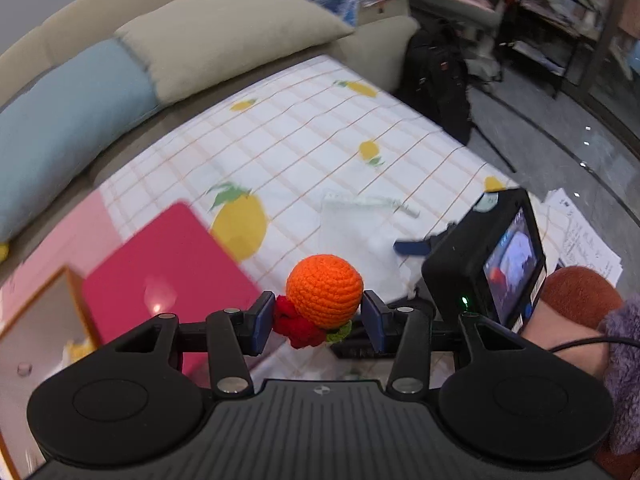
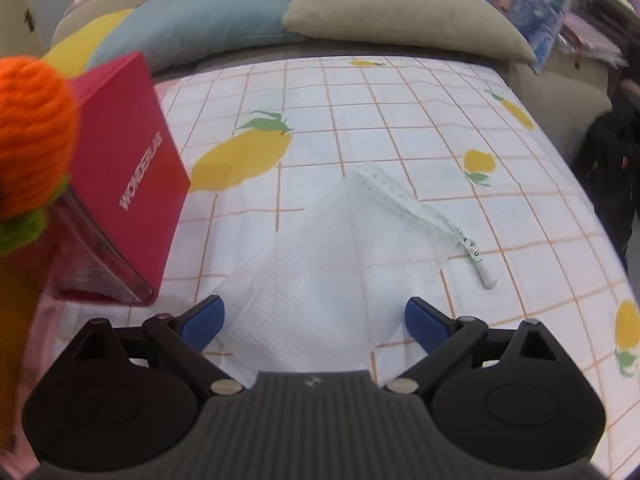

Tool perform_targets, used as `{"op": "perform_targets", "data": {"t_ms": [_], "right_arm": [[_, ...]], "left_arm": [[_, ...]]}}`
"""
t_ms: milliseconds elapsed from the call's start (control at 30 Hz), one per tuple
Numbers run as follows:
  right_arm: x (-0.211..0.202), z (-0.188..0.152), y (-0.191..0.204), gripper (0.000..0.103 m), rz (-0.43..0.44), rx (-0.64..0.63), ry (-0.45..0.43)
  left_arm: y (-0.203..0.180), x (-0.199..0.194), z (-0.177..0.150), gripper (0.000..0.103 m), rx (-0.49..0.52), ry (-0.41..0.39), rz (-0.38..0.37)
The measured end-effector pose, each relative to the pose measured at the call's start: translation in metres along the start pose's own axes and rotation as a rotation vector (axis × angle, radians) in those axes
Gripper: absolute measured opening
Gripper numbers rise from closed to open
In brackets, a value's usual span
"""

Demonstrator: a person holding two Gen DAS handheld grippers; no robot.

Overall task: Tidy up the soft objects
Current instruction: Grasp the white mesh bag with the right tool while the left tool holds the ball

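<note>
step: left gripper point(image 1: 318, 320) carried crochet orange point(image 1: 325, 296) above the lemon-print cloth point(image 1: 304, 140); likely bound for the mesh pouch point(image 2: 320, 264), judging by the task.
left grip: pads clamped on the toy's sides, jaws partway closed; red and green crochet bits hung below the ball.
right grip: right gripper point(image 2: 314, 322) spread wide, nothing held; pouch lay flat between and beyond its fingers, no contact clear.
do well: pinch one pouch layer near the mouth, lift it open, then lower the toy in; keep the squeeze light.
pose: both pointed steeply down at the table; left one beside the red box point(image 2: 132, 152).
risk: mesh slipping.
</note>
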State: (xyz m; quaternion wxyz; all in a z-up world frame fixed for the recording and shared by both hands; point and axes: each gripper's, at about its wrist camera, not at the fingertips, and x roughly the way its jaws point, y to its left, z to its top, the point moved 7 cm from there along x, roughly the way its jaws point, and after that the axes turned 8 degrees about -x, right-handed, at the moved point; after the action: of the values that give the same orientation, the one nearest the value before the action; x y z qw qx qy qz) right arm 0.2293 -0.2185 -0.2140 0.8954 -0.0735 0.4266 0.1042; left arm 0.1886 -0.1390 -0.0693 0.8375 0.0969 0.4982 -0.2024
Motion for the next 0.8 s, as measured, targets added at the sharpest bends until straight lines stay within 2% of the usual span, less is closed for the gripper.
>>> {"op": "perform_targets", "data": {"t_ms": [67,133,167,267,333,400,533,800], "right_arm": [[-0.002,-0.001,0.003,0.085,-0.010,-0.035,-0.006],[-0.005,0.001,0.003,0.066,-0.010,-0.042,-0.025],[-0.007,0.001,0.002,0.063,-0.017,-0.047,-0.033],[-0.009,0.001,0.002,0.042,-0.020,-0.054,-0.048],[-0.011,0.002,0.002,0.010,-0.022,-0.062,-0.055],[-0.011,0.002,0.001,0.000,-0.032,-0.068,-0.052],[-0.016,0.001,-0.003,0.000,-0.043,-0.049,-0.052],[-0.071,0.018,-0.008,0.000,-0.072,0.006,-0.203]], "left_arm": [[0.002,-0.002,-0.007,0.053,-0.026,-0.001,0.000],[0.004,-0.003,-0.015,0.053,-0.066,0.003,-0.017],[0.005,-0.004,-0.018,0.053,-0.084,0.006,-0.022],[0.007,-0.004,-0.026,0.053,-0.123,0.008,-0.031],[0.006,-0.007,-0.030,0.053,-0.143,0.005,-0.042],[0.007,-0.012,-0.035,0.053,-0.163,-0.003,-0.053],[0.012,-0.023,-0.041,0.053,-0.199,-0.031,-0.062],[0.038,-0.057,-0.050,0.053,-0.294,-0.128,-0.072]]}}
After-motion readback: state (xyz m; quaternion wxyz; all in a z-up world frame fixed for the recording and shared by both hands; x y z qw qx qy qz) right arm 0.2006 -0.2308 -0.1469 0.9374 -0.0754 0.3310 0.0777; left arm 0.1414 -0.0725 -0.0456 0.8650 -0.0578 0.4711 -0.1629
